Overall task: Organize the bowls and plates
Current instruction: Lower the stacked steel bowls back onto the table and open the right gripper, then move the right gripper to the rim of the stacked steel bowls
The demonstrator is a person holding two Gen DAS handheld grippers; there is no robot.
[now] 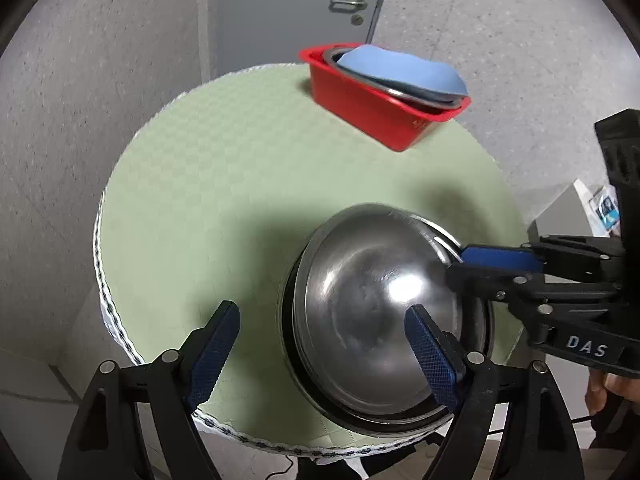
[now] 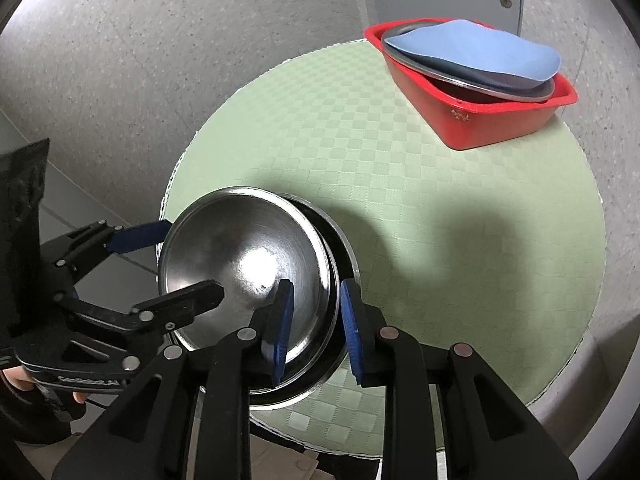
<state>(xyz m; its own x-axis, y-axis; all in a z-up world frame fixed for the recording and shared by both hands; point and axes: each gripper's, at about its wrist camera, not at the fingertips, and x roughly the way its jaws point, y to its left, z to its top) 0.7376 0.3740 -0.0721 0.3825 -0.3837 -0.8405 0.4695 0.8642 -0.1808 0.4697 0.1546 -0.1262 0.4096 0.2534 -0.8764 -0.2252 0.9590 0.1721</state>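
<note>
A shiny steel bowl (image 1: 372,308) lies tilted in a stack of steel dishes with dark rims (image 1: 286,320) at the near edge of the round green table (image 1: 224,184). It also shows in the right wrist view (image 2: 240,264). My left gripper (image 1: 322,344) is open, one finger over the bowl, the other over the cloth. My right gripper (image 2: 314,320) straddles the rim of the bowl with its jaws narrowly apart; it also shows in the left wrist view (image 1: 456,262). A red tub (image 1: 372,108) at the far side holds a steel dish and a blue plate (image 1: 400,68).
The table is small and round with a white woven edge (image 1: 100,276). A grey door (image 1: 288,8) and speckled floor lie beyond. A grey box (image 1: 568,216) stands off the table to the right. The tub also shows in the right wrist view (image 2: 480,120).
</note>
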